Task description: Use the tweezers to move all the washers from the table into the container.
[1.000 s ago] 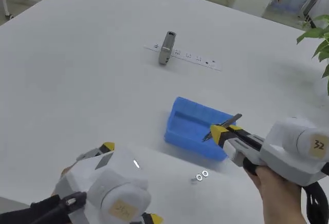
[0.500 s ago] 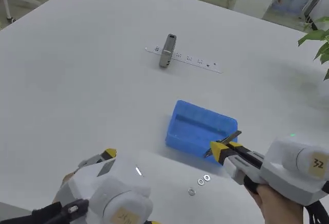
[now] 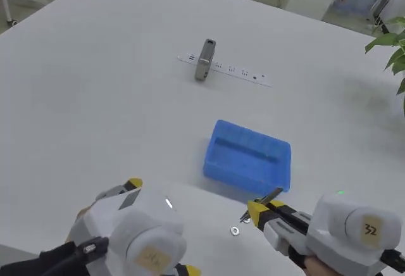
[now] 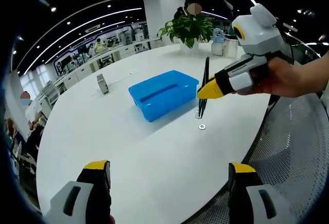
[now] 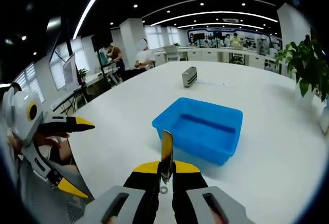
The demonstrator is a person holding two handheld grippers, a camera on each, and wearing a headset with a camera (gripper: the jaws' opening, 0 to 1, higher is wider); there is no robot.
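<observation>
While the head view looks down on the white table [image 3: 95,99], the left gripper [image 3: 160,225] sits at the lower left. Its yellow-tipped jaws stand wide apart and hold nothing. The left gripper view confirms this: the left gripper [image 4: 168,168] shows bare table between its two jaws.

To the right of it, one washer [image 3: 235,230] lies flat on the table, near the front edge. In the left gripper view this washer [image 4: 202,127] lies alone. A small cluster of washers [image 4: 198,115] lies just beyond it, nearer the container [image 4: 164,103].

Further right, the right gripper [image 3: 256,210] has its jaws closed on the tweezers [image 3: 264,198]. The tweezers [image 4: 204,88] point steeply down, and their tips reach the cluster of washers. Whether the tips grip a washer cannot be determined. In the right gripper view, the tweezers [image 5: 166,154] rise from between the closed jaws of the right gripper [image 5: 164,170] toward the container [image 5: 190,136].

The blue container [image 3: 243,178] stands just behind the tweezers, open side up. At the far side of the table, a power strip [image 3: 243,73] carries an upright grey block [image 3: 204,59].
</observation>
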